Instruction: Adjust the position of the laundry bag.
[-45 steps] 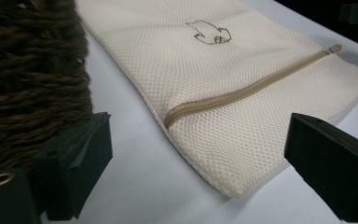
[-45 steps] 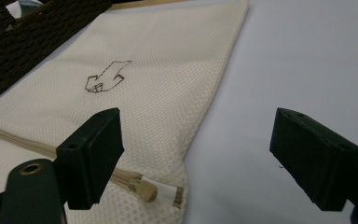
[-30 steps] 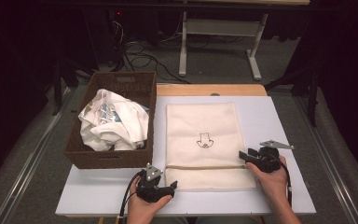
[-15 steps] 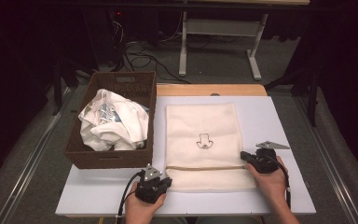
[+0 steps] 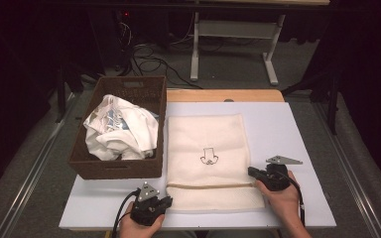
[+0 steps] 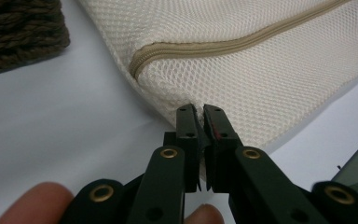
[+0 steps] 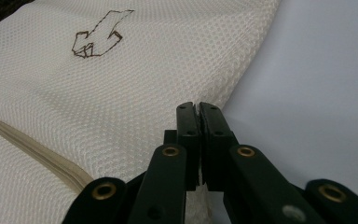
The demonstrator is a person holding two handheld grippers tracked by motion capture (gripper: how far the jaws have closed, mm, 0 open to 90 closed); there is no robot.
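Note:
A cream mesh bag (image 5: 207,148) lies flat on the white table (image 5: 297,129). It has a tan zipper (image 5: 208,186) near its front edge and a small dark stitched emblem (image 5: 209,157). My left gripper (image 5: 166,201) is at the bag's front left corner. In the left gripper view its jaws (image 6: 199,109) are shut on the mesh (image 6: 261,70) just below the zipper end (image 6: 140,58). My right gripper (image 5: 252,172) is at the bag's right edge. In the right gripper view its jaws (image 7: 198,106) are shut, pinching the mesh edge (image 7: 98,93).
A brown woven basket (image 5: 119,171) stands left of the bag and holds crumpled white clothes (image 5: 121,129). Bare white table lies right of the bag. A wooden strip (image 5: 223,95) runs along the table's far edge. Beyond it are cables and table legs on the floor.
Both grippers have closed on the bag's edges. The bag has slid a little toward the person, and both hands have drawn back with it.

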